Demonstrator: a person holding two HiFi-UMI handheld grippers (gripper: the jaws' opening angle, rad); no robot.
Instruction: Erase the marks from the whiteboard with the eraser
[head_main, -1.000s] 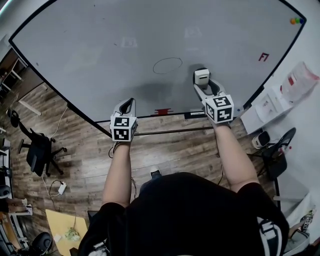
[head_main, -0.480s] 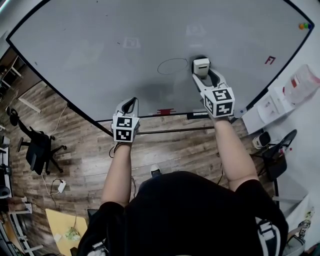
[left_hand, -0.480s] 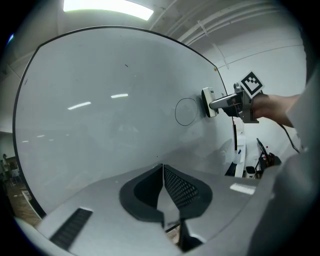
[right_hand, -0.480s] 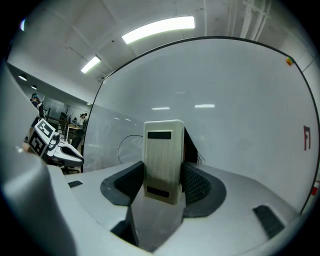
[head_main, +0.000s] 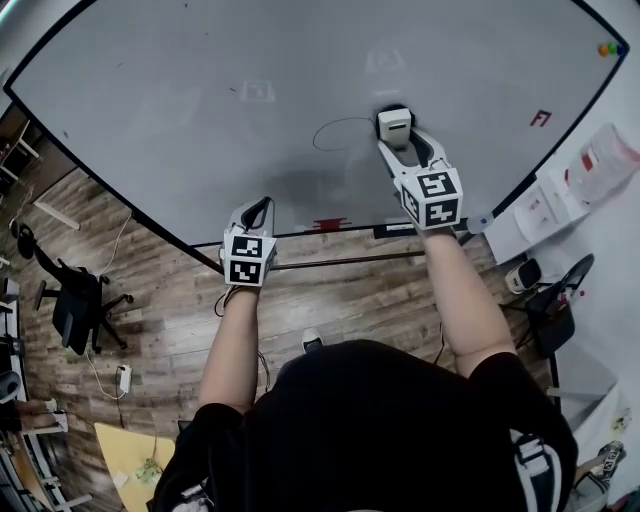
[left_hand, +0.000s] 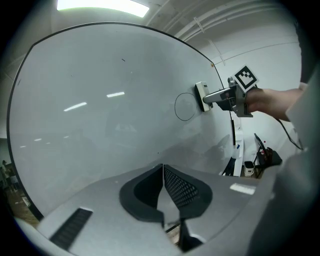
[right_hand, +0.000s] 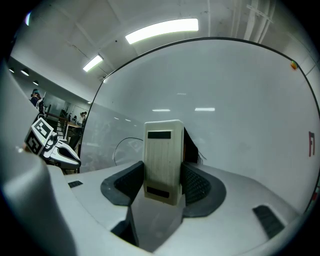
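Overhead, the person stands before a large whiteboard (head_main: 200, 90) with a gripper in each hand. Right gripper (head_main: 398, 145): raised to the board, its two jaws pinching a cream-coloured eraser (head_main: 393, 126) by its sides, so that the ribbed back of the eraser faces the gripper's camera and its dark felt side lies against the board. The eraser sits at the right edge of a thin black oval mark (head_main: 318, 128) drawn near the middle of the board; the right end of the oval meets the eraser, while its left and upper arc remain plainly drawn. Left gripper (head_main: 256, 208): held lower and to the left, near the bottom edge of the board and well apart from the oval, its jaws pressed together with nothing between them. A small red mark (head_main: 540, 118) stands far to the right on the board, and a cluster of coloured magnets (head_main: 607, 48) sits in the board's upper right corner. A red marker (head_main: 326, 224) lies on the ledge along the bottom edge, between the two grippers. Below the board is a wooden floor (head_main: 160, 300), with a black office chair (head_main: 75, 300) at the left.
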